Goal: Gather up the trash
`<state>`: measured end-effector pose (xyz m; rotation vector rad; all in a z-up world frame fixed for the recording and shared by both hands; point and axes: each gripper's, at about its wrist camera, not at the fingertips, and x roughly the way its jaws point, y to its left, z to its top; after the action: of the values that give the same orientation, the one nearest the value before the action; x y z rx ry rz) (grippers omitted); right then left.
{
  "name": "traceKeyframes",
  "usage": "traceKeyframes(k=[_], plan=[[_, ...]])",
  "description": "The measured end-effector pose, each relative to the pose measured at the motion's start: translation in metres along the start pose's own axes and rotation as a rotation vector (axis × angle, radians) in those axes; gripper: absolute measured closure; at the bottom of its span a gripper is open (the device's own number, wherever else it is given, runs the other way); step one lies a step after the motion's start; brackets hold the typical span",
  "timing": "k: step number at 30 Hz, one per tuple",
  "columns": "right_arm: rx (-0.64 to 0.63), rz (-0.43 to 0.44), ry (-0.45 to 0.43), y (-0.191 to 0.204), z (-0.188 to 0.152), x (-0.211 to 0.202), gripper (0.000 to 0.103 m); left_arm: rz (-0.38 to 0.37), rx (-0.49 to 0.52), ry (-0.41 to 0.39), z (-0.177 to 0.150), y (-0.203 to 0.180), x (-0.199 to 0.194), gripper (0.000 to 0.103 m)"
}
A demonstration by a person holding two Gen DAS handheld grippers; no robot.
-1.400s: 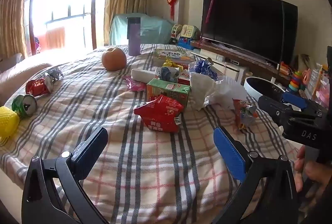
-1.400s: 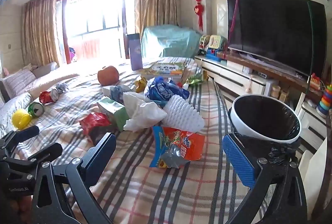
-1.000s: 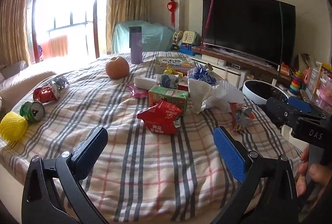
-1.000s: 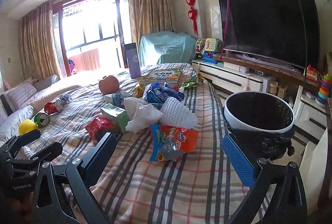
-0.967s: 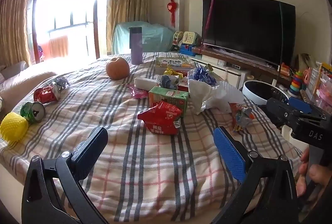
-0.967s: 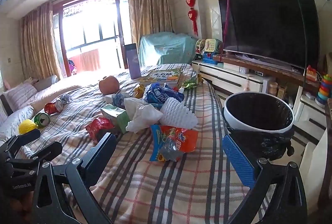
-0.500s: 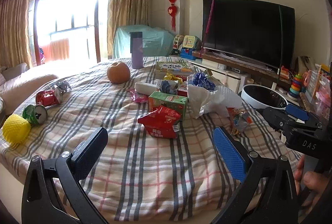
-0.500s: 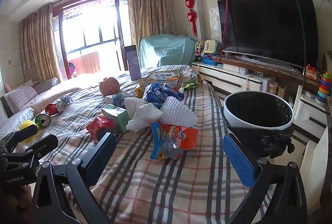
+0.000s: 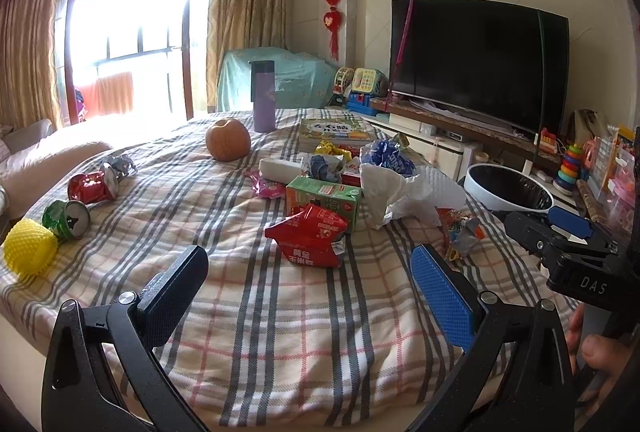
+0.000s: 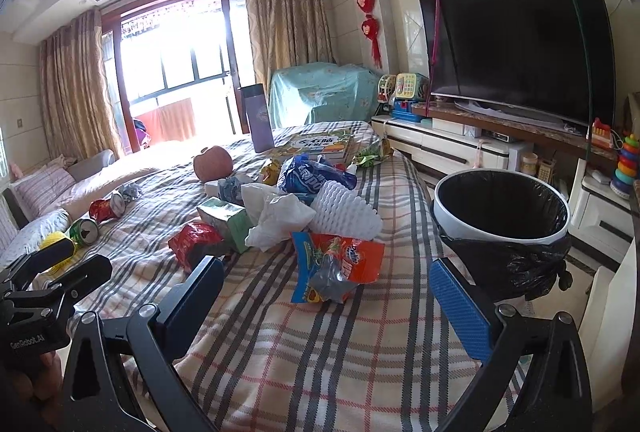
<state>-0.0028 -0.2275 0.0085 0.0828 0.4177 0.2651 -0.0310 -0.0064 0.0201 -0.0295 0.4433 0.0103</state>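
Left hand-held gripper [image 9: 308, 284] jaws wide, holding nothing, hovering over the near edge of the plaid-covered surface [image 9: 248, 344]. Right hand-held gripper [image 10: 326, 296] also wide and empty, above the same plaid cloth. Just ahead of the left one: red crumpled carton [image 9: 310, 238], green drink box [image 9: 322, 198] touching behind it, white tissue [image 9: 394, 190] beside. Ahead of the right one: orange-blue snack wrapper [image 10: 336, 266], white foam fruit net [image 10: 342, 214], blue snack bag [image 10: 310, 176]. Far left: 2 crushed cans, red [image 9: 92, 186] and green [image 9: 66, 218], plus yellow foam net [image 9: 28, 256]. Black-lined trash bin [image 10: 502, 220] stands off the right edge, well apart from the cans. Apple [image 9: 228, 140] and purple bottle [image 9: 263, 96] at back.
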Motion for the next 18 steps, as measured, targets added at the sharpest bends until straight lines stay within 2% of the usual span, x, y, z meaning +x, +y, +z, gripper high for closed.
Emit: traceKeyframes(k=[18], plan=[[0.002,0.004,0.006,0.0003,-0.0002,-0.0005,0.0,-0.006,0.004,0.005,0.0008,-0.0042,0.0016,0.0]])
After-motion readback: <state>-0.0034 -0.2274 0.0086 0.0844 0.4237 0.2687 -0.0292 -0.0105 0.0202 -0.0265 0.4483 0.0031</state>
